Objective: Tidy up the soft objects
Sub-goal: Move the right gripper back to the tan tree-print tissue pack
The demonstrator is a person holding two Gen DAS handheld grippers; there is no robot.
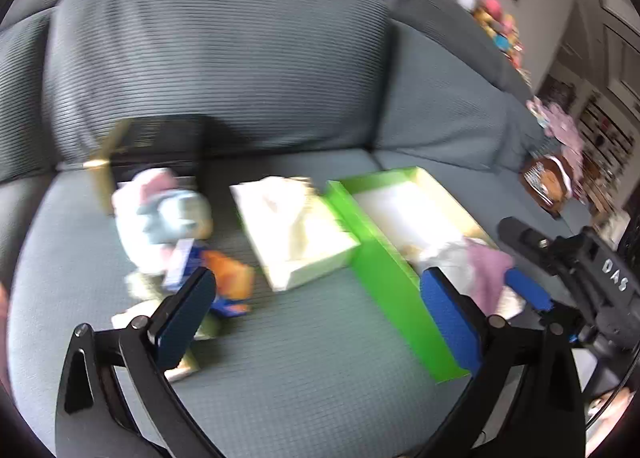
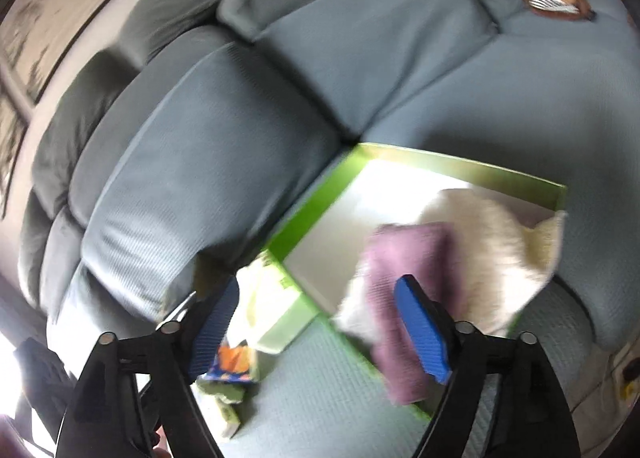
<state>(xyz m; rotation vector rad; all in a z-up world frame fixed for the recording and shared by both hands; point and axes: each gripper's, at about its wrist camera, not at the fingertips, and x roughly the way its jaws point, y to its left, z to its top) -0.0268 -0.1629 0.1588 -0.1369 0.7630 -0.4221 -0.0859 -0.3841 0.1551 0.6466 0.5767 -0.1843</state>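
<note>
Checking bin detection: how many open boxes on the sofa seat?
2. The white box sits mid-seat, cream material inside. The green box touches its right side, holding a white-and-purple plush. A dark box-like thing behind the toy pile is too blurred to count.

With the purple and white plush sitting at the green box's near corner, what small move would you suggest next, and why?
Probably nudge the purple-and-white plush further into the green box with the right hand-held gripper. Its purple part hangs over the near rim, while the box floor behind it is bare. That gripper is open, its blue pads either side of the plush's lower edge.
</note>
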